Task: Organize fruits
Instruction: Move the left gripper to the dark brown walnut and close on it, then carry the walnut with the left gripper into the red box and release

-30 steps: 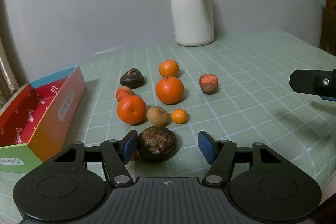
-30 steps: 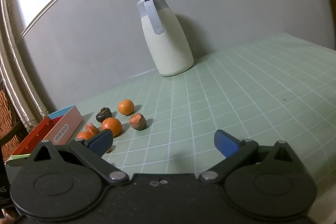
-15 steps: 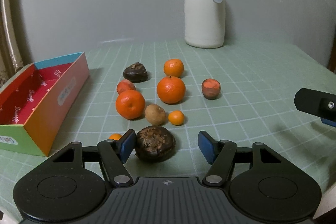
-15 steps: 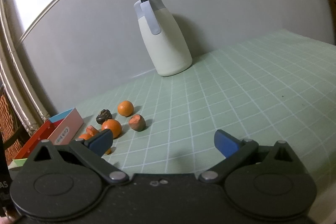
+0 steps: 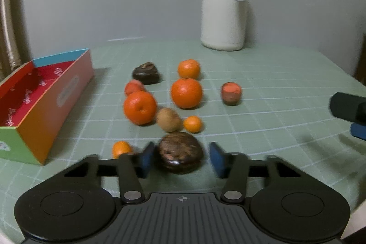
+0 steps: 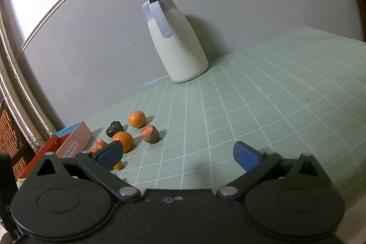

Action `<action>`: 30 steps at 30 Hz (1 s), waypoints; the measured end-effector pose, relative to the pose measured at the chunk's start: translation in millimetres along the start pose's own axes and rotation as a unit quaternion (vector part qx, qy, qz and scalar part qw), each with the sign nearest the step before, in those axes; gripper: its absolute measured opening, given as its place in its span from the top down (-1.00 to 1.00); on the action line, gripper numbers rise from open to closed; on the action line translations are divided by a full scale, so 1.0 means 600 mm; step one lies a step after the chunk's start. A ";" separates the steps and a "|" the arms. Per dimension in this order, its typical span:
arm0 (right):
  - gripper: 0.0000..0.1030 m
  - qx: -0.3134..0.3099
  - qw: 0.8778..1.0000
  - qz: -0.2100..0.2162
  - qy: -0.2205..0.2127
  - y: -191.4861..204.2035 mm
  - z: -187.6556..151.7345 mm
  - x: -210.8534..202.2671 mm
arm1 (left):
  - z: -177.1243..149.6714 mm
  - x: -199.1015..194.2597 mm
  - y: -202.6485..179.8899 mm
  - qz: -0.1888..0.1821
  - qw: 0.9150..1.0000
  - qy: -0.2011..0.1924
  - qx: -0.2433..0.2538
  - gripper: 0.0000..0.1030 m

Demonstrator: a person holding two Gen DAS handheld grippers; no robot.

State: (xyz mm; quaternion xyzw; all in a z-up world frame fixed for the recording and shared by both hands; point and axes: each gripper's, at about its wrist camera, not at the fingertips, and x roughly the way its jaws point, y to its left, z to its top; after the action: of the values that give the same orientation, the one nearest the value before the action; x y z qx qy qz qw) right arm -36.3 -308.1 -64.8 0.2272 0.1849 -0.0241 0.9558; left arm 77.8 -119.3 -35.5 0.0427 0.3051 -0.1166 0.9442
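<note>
The left gripper (image 5: 180, 158) sits low over the table (image 5: 274, 74), jaws open on either side of a dark brown fruit (image 5: 181, 152); the left pad is just beside it, the right pad stands apart. Beyond the brown fruit lie a tan fruit (image 5: 168, 119) and a small orange (image 5: 192, 124), then 2 big oranges (image 5: 140, 107) (image 5: 186, 93), a third orange (image 5: 189, 68), a dark wrinkled fruit (image 5: 146, 73) and a cut reddish fruit (image 5: 231, 93). Another small orange (image 5: 121, 148) lies just left of the brown fruit. A red box (image 5: 57, 97) stands further left, open on top. A white jug (image 5: 225, 6) stands far behind. The right gripper (image 6: 177, 156) hovers to the right, jaws wide open around nothing
</note>
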 end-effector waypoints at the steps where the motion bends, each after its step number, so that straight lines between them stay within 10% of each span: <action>1: -1.00 -0.003 1.000 -0.001 0.000 0.001 -0.001 0.000 | 0.001 0.001 -0.002 0.002 1.000 0.000 0.001 0.15; 19: -1.00 -0.045 0.998 -0.040 0.006 0.022 -0.008 0.019 | 0.008 -0.031 0.029 0.009 1.000 -0.027 -0.008 0.15; 30: -1.00 -0.066 0.998 -0.002 0.019 0.068 -0.017 0.042 | 0.047 -0.069 0.146 0.112 0.990 -0.084 0.002 0.15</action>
State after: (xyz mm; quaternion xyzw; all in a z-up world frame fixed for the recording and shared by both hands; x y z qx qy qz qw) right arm -10.7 -266.1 -64.9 0.1637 0.2041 -0.0093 0.9651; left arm 82.8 -30.8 12.5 0.0684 0.2183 -0.0140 0.9734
